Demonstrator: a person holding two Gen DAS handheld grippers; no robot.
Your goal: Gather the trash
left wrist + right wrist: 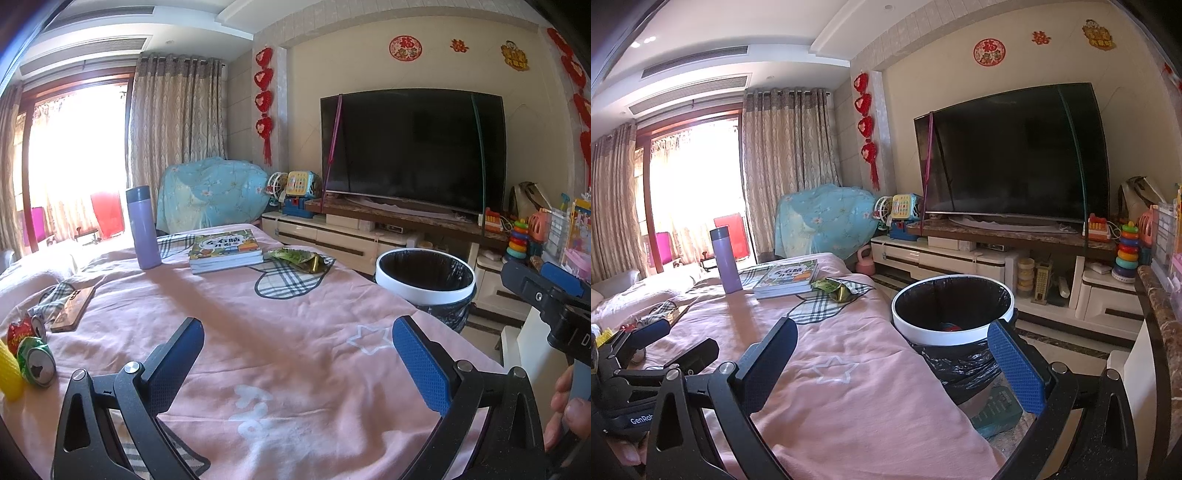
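Observation:
A table under a pink cloth holds the trash. A green crushed can and a red crushed can lie at its left edge. A green snack wrapper lies beside the books; it also shows in the right wrist view. A white-rimmed bin with a black bag stands off the table's right side; in the right wrist view the bin has something coloured inside. My left gripper is open and empty above the cloth. My right gripper is open and empty over the table's right edge.
A purple flask, a stack of books, a phone in a wooden case and a yellow object lie on the table. A TV on a low cabinet with toys stands behind. A marble counter edge is at right.

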